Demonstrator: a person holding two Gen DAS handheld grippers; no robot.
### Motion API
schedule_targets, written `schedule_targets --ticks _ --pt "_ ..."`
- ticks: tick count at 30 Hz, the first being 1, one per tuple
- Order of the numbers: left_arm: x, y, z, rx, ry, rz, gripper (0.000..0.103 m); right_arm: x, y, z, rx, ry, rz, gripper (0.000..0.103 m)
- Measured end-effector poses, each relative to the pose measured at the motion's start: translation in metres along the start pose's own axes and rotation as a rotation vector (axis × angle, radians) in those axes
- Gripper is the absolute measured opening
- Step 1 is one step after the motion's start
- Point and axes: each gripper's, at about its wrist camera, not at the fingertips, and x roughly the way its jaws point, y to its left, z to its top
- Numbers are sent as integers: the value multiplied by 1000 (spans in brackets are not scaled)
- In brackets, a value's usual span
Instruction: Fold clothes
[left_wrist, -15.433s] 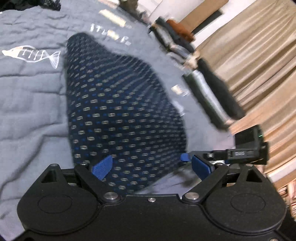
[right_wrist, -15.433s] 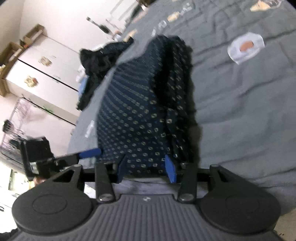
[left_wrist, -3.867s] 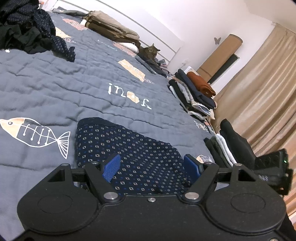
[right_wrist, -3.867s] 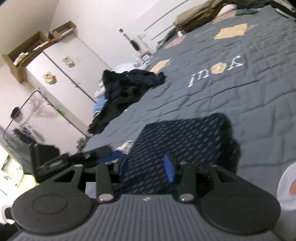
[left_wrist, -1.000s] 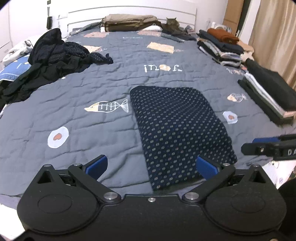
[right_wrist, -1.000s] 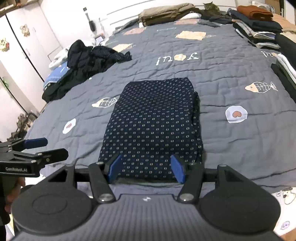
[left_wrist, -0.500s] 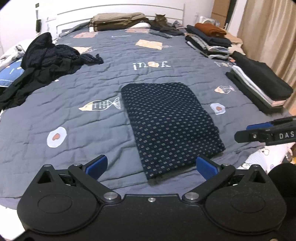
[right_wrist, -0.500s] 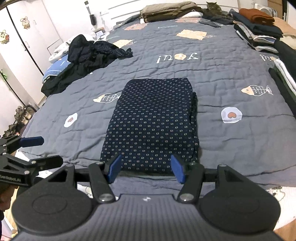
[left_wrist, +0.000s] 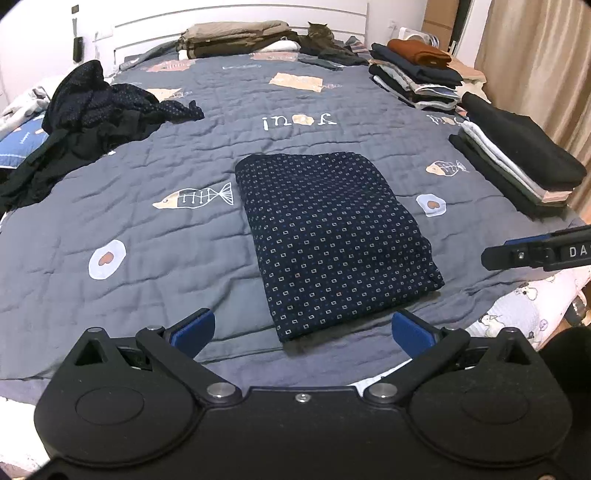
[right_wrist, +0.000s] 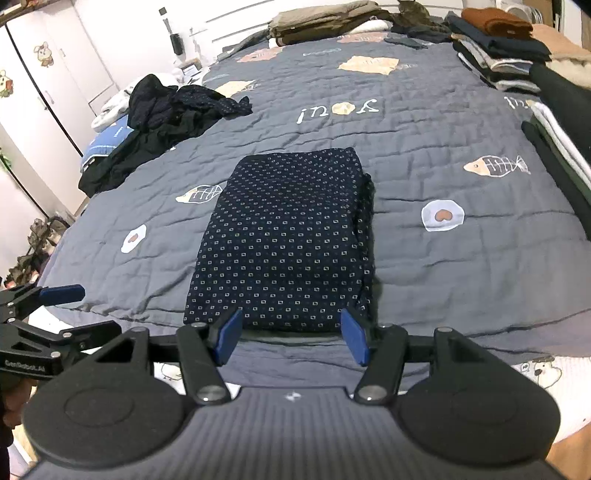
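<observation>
While your left gripper (left_wrist: 301, 328) and right gripper (right_wrist: 291, 334) hang spread and empty at the bed's near edge, the dotted navy garment (left_wrist: 332, 236) lies folded mid-quilt (left_wrist: 147, 258); a rumpled dark heap (left_wrist: 92, 118) looks left to fold, opposite folded stacks (left_wrist: 517, 162).

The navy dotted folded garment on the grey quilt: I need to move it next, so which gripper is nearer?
Right. The right gripper sits at the navy dotted folded garment's near edge, jaws open, not touching. The left gripper hangs back, open wider, off its near-left corner.
</observation>
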Motion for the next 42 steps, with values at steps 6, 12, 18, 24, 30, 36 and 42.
schedule_targets --ticks 6,12,18,24,30,36,42 --pt "-14 2 7 -14 -9 22 103 -6 3 2 -11 -6 19 58" --pt "-29 3 13 -31 -29 35 103 -16 17 2 -45 -8 38 58" --pt "-42 -4 12 -9 -44 59 103 -29 24 1 -54 -23 49 58" --pt "-55 -15 7 -7 -46 78 103 -42 30 -3 -66 -33 53 58" --pt "-65 -25 1 -1 -51 94 103 -53 36 -8 -88 -41 35 58" --pt "-73 -29 -7 1 -52 93 103 -64 39 -10 -98 -54 36 58" --pt "-74 -25 -7 -5 -54 95 103 -70 44 -9 -104 -60 32 58"
